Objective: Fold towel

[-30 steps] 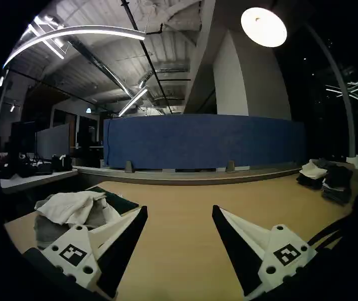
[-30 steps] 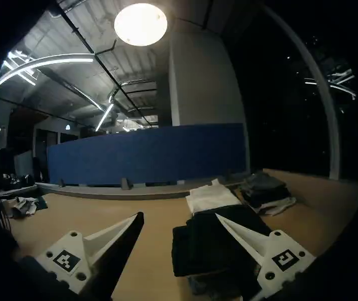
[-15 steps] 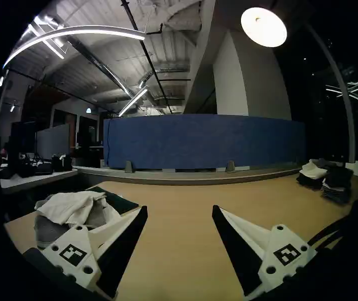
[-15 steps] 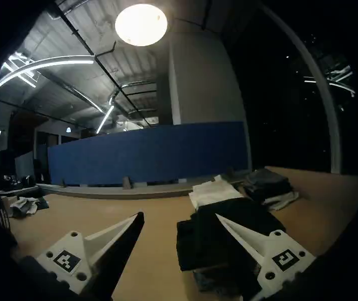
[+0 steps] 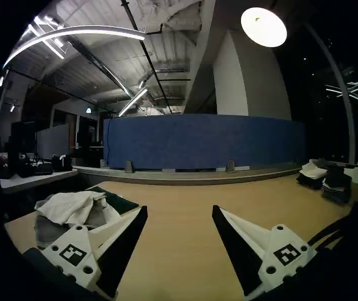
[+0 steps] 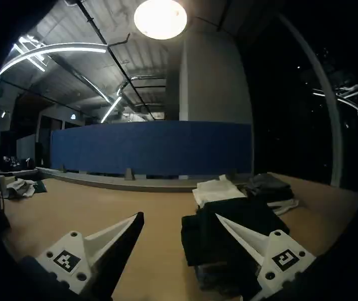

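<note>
While the left gripper point(image 5: 179, 208) hovers with pointed white fingers spread over the smooth tan wooden table point(image 5: 189, 200), the crumpled white cloth towel point(image 5: 71, 206) lies heaped at 8 o'clock. The right gripper point(image 6: 179, 215), equally spread, has a flat stack of folded black cloths point(image 6: 199, 236) at 5 o'clock.

No legible text, numbers, signs. Coded square markers point(image 5: 73, 254) on left gripper point(image 5: 179, 207), right gripper point(image 6: 179, 214).

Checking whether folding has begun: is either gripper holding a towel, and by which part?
Nothing is held; the left gripper and right gripper are both open, empty.
</note>
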Motion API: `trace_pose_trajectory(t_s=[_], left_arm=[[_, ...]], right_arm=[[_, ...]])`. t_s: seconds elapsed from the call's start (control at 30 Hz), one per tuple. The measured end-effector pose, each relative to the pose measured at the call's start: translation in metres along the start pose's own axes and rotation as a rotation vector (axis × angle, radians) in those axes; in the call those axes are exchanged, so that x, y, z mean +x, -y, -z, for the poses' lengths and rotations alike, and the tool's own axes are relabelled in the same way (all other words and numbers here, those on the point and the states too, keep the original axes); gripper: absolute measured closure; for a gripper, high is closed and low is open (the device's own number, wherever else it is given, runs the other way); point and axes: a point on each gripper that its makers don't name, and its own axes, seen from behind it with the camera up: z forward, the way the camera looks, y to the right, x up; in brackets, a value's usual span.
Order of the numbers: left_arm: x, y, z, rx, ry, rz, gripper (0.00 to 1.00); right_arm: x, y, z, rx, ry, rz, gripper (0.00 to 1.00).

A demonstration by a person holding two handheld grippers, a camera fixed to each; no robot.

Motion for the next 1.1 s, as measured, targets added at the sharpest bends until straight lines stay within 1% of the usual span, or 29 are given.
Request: trace_pose_trajectory(t_s=[0.1, 1.1], left_arm=[[-0.0001, -0.0002, 0.0001, 0.0, 0.0, 0.0, 0.04], [0.0005, 0.0001, -0.0008, 0.0, 0.0, 0.0, 0.04]], right_arm=[[-0.0003, -0.002, -0.0004, -0.01, 0.0, 0.0, 0.0], [-0.0011, -0.002, -0.0005, -0.01, 0.002, 0.001, 0.0]])
